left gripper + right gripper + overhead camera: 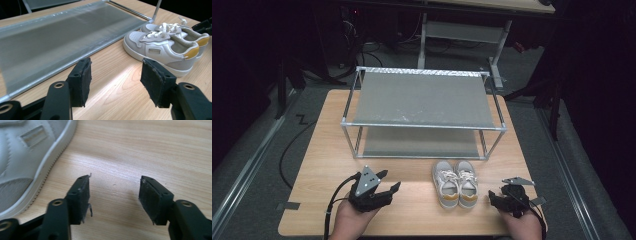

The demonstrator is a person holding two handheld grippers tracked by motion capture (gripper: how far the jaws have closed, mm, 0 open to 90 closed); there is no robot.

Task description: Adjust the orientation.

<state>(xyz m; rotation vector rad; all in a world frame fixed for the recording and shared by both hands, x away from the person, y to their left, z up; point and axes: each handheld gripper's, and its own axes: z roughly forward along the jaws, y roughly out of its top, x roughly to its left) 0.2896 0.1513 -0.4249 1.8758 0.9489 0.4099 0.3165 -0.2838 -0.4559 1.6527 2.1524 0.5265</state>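
A pair of small white and grey sneakers (455, 182) with yellow heel tabs stands side by side on the wooden table (327, 165), toes toward a two-tier metal shoe rack (422, 100). My left gripper (389, 180) is to the left of the pair, open, with nothing between its jaws. In the left gripper view the left gripper (115, 67) points across bare wood at the sneakers (160, 47). My right gripper (496, 194) is just right of the pair, also open and empty. In the right gripper view the right gripper (113, 185) hovers over the wood beside one sneaker's side (25, 157).
The rack's grey fabric lower shelf (62, 37) lies close to the left gripper's far side. Its upper shelf (422, 97) spans the middle of the table. The table's front edge (412, 232) is near both hands. Dark floor and another table's legs (499, 45) lie beyond.
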